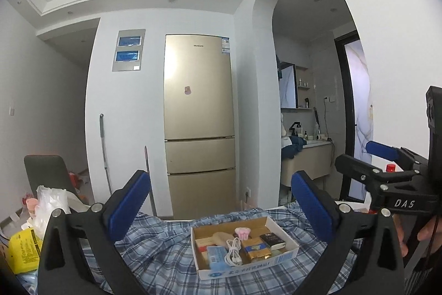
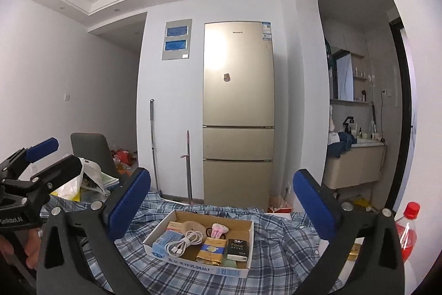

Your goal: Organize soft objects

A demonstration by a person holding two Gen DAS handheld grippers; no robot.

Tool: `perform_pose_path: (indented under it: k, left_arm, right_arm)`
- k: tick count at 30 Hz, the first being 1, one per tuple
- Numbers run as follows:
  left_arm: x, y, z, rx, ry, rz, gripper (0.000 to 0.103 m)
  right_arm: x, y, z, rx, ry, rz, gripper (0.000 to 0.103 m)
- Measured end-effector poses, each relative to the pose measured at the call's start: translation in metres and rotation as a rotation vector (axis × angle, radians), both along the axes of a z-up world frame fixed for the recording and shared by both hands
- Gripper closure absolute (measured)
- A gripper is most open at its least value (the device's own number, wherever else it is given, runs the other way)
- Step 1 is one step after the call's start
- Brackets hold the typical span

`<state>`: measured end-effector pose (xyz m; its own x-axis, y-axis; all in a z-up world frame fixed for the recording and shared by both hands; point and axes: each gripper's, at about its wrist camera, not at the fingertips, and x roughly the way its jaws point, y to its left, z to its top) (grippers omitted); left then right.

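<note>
Gold fridge [image 1: 199, 104], red-capped bottle [image 2: 408, 231], mop [image 2: 152, 145]

matt cardboard box [image 2: 234, 271] on soft plaid cloth [image 2: 281, 245]

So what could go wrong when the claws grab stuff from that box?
The box sits on a rumpled plaid cloth, so a tug there might tip it. The cable lies coiled over other things and could snag and drag them out. The left gripper and right gripper are close together and might bump.
</note>
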<state>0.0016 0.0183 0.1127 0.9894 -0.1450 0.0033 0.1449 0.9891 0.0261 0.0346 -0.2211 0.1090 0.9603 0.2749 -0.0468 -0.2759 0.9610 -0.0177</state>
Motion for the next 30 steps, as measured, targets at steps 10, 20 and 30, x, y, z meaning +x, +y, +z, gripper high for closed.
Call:
perform_pose_path:
  k: [10, 20, 30]
  left_arm:
    - [-0.009, 0.007, -0.029, -0.051, 0.038, -0.012, 0.0]
    - [-0.004, -0.005, -0.069, -0.014, 0.078, -0.016, 0.0]
    - [0.002, 0.002, -0.103, -0.024, 0.126, 0.007, 0.0]
  right_arm:
    - [-0.004, -0.013, -0.031, 0.013, 0.036, -0.01, 0.0]
    - [-0.007, -0.016, -0.074, -0.026, 0.038, -0.025, 0.0]
    - [-0.004, -0.025, -0.097, 0.016, 0.071, -0.049, 0.0]
